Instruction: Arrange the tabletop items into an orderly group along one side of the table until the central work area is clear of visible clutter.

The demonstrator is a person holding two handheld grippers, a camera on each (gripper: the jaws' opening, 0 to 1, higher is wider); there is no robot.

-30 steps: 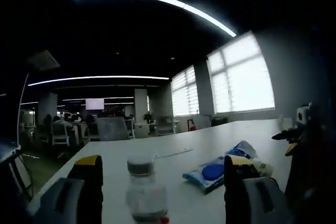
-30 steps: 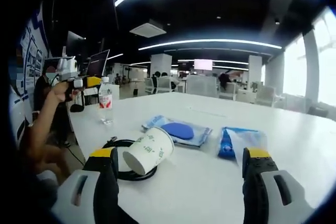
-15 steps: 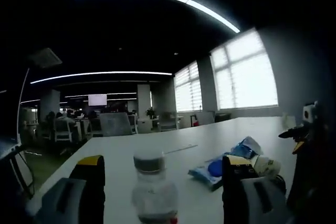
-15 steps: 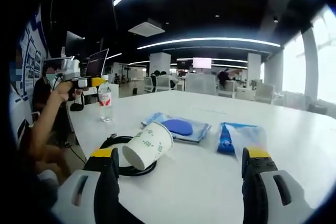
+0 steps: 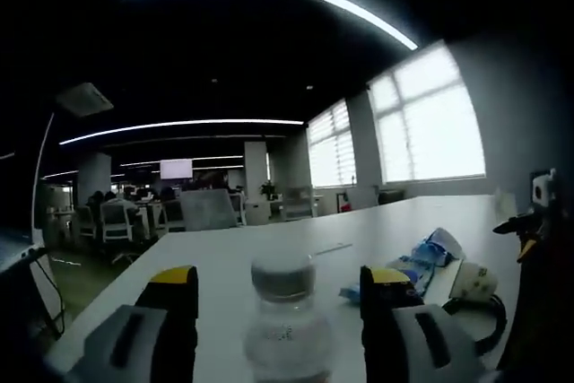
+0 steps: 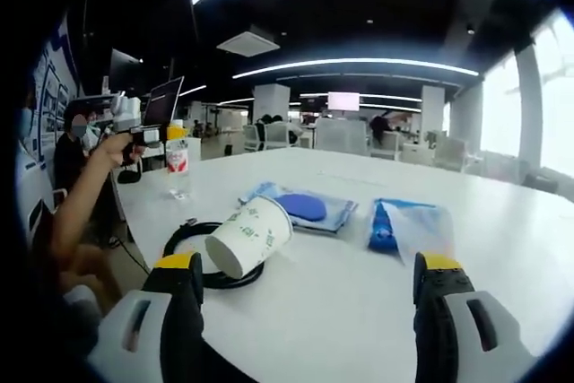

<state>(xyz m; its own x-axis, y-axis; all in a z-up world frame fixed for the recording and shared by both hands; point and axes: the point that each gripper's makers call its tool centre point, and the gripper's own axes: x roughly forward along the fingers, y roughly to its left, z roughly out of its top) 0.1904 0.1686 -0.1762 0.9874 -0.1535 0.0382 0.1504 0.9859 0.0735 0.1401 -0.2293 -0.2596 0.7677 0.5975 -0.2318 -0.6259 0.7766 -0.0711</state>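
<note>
Each gripper is built with two grey jaws, tipped by yellow bands above black inner pads. The left gripper (image 5: 278, 289) is seen with a dark slot in each jaw; the right gripper (image 6: 305, 275) likewise. At nine o'clock in the right gripper view, a bare forearm (image 6: 76, 213) is seen, sleeveless.

open-plan office (desks, chairs (image 5: 115, 221), wall screen (image 6: 343, 101), blinds (image 5: 430, 118)).
</note>
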